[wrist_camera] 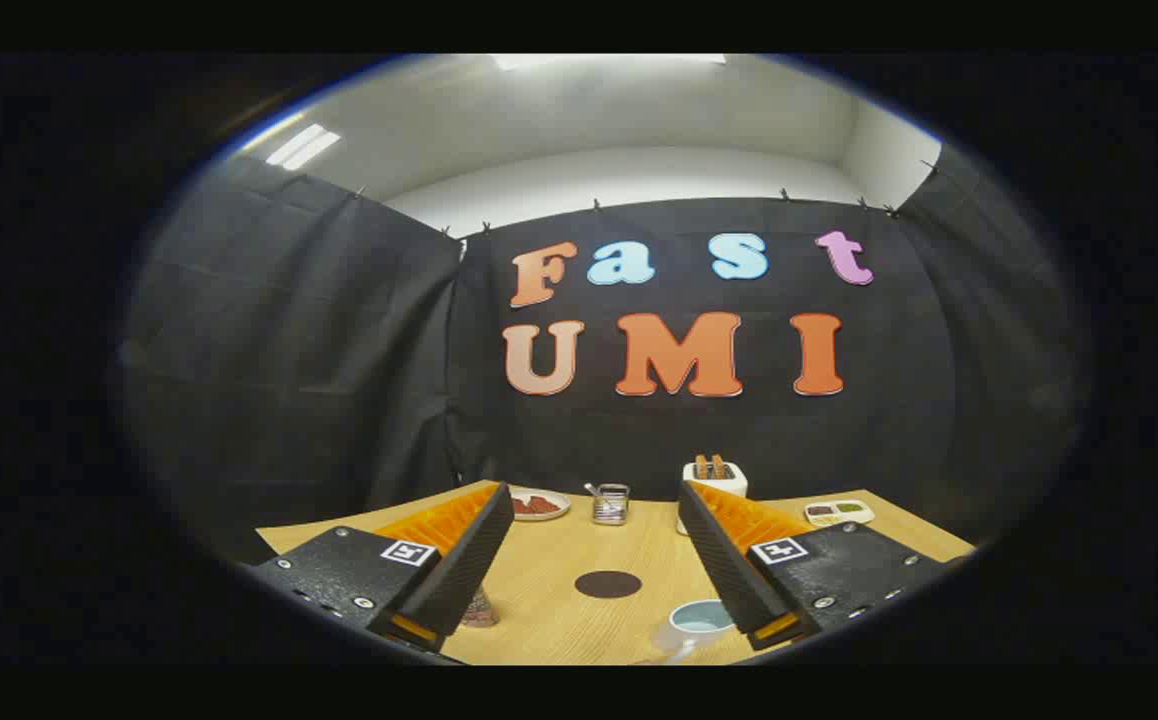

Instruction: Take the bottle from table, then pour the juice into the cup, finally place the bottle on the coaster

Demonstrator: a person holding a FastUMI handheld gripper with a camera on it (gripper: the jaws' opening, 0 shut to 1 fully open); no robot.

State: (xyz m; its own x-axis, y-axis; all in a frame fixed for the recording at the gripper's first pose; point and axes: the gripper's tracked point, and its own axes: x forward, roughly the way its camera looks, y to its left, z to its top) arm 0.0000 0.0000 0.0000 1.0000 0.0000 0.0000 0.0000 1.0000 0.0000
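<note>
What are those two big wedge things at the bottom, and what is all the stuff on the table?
Those wedges are the two fingers of a gripper, a grabbing tool a person holds. The camera rides on it and looks forward, so you see what the tool sees. The fingers are spread open and hold nothing. On the wooden table, a dark round coaster lies between them, and a cup sits by one finger. Something small peeks out beside the other finger; I cannot tell what. Farther back are a plate, a small jar, a white toaster and a little divided dish.
</note>
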